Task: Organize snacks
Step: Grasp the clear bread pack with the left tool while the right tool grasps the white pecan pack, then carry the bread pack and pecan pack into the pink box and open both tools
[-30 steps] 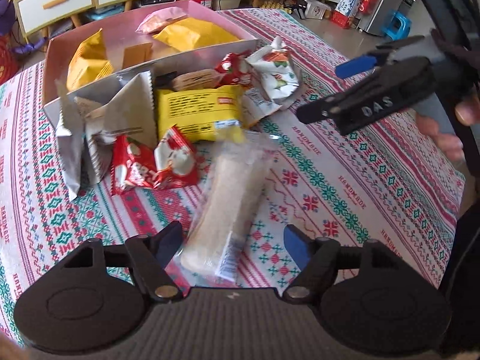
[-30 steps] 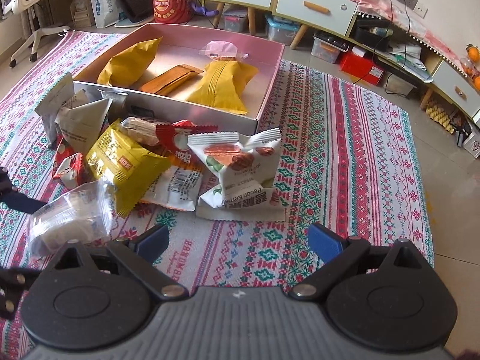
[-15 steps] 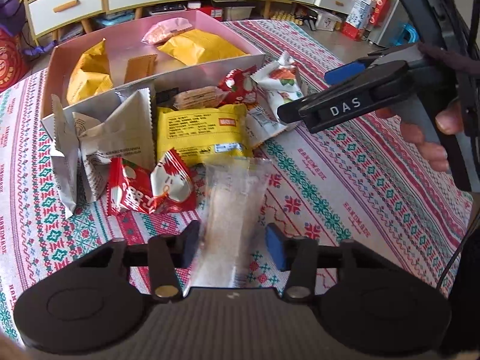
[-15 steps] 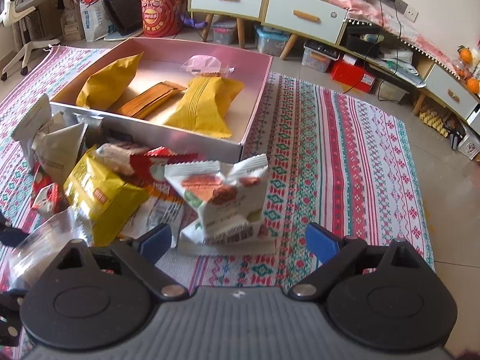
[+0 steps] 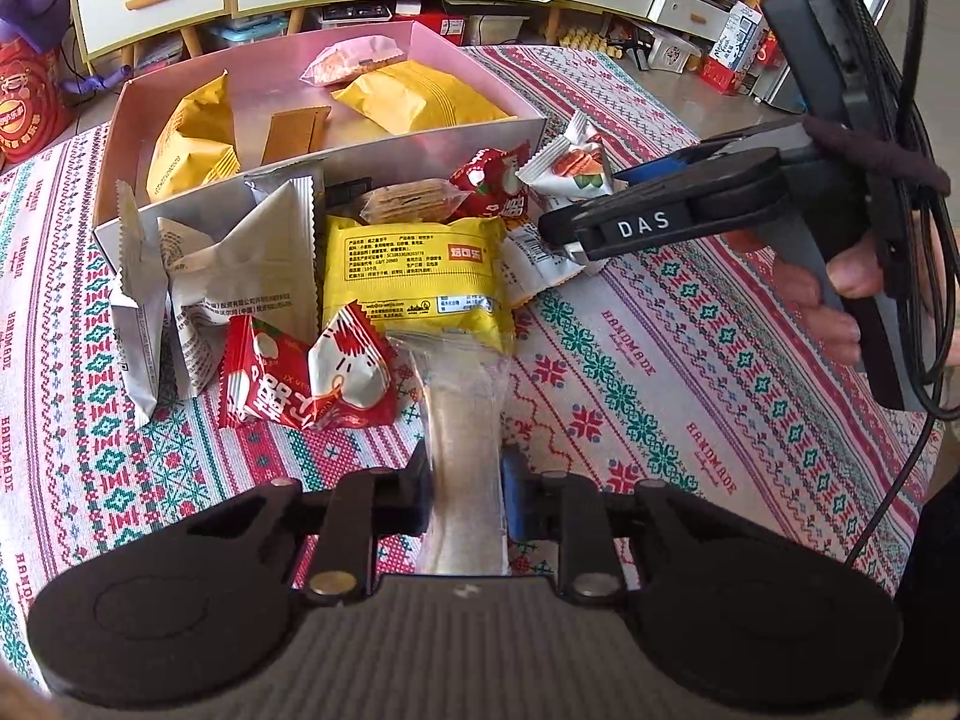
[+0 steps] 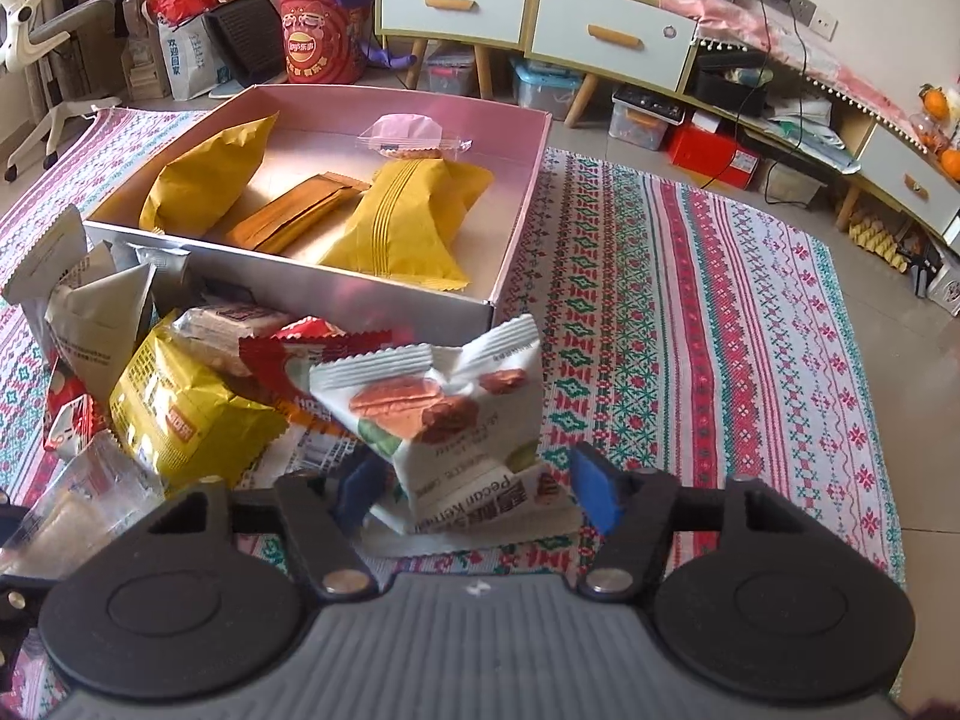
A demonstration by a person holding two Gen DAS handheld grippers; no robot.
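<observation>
My left gripper (image 5: 465,480) is closing, and its pads press the sides of a long pale snack in a clear wrapper (image 5: 465,414) lying on the patterned cloth. The same snack shows at the lower left of the right wrist view (image 6: 78,504). My right gripper (image 6: 474,492) is also closing around a white pecan packet (image 6: 444,414) that stands between its blue pads, with a small gap at the right pad. The left wrist view shows that gripper (image 5: 582,198) reaching in from the right over the packet (image 5: 570,165). Behind the pile stands the pink box (image 6: 522,210), holding yellow bags.
Loose snacks lie in front of the box wall (image 5: 360,162): a yellow packet (image 5: 414,264), red packets (image 5: 306,384) and grey-white packets (image 5: 240,264). A hand (image 5: 834,300) holds the right gripper. Bare cloth (image 6: 690,360) lies to the right. Drawer cabinets (image 6: 606,30) and floor clutter stand beyond.
Both pairs of jaws have narrowed. The left pads have come in onto the clear-wrapped snack. The right gripper has moved in and down around the pecan packet.
</observation>
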